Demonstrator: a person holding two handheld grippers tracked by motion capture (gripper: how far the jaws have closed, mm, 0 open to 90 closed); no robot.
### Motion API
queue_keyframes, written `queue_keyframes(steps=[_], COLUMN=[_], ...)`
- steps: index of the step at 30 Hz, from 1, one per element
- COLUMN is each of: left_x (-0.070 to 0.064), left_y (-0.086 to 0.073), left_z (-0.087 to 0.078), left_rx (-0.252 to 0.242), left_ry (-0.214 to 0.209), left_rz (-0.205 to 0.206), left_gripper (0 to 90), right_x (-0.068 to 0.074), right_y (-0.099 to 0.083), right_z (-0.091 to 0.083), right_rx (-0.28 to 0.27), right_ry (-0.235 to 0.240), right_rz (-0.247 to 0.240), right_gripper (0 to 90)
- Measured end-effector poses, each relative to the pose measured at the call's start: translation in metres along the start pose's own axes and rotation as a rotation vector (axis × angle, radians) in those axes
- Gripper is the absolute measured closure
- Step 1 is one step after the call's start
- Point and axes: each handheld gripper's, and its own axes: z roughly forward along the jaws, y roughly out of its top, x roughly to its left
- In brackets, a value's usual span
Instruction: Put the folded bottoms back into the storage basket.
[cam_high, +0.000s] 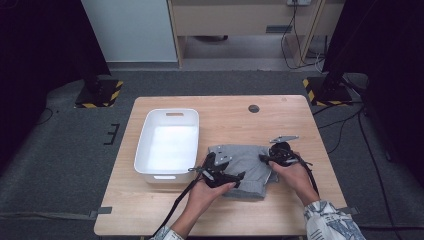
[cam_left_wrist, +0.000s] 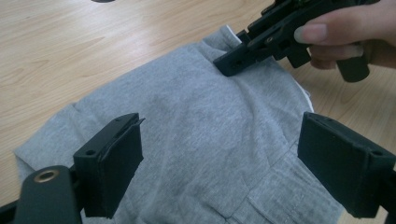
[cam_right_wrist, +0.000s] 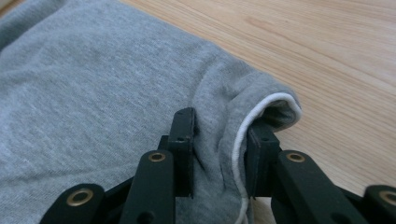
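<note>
Left claw (cam_left_wrist: 219, 163) agape; right claw (cam_right_wrist: 219, 149) clamped

Garment (cam_high: 245, 167) right of tub (cam_high: 167, 142)

Light wooden table (cam_high: 295, 117) on grey carpet (cam_high: 60, 150), pale cabinet (cam_high: 132, 30) and wooden desk (cam_high: 240, 20) behind.

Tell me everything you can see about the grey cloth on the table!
The grey cloth looks like soft, heathered knit, folded into a rough rectangle with stitched seams and a white-edged hem. It lies flat on the wooden table, right of the white bin. The right tool pinches a bunched fold at its white-edged corner. The left tool is over it, jaws wide apart.
</note>
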Motion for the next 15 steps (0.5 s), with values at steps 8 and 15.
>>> queue_keyframes(steps=[8,15], left_x=[0.001,0.007], left_y=[-0.003,-0.006], left_z=[0.014,0.019], left_rx=[0.014,0.016], left_ry=[0.053,0.099], left_rz=[-0.035,-0.063], left_gripper=[11.2,11.2], right_x=[-0.019,-0.032], right_y=[-0.007,-0.013], right_z=[-0.015,-0.024], right_rx=[-0.004,-0.026], right_ry=[-0.047,-0.052], right_rz=[0.008,0.021], right_gripper=[72.4,74.5])
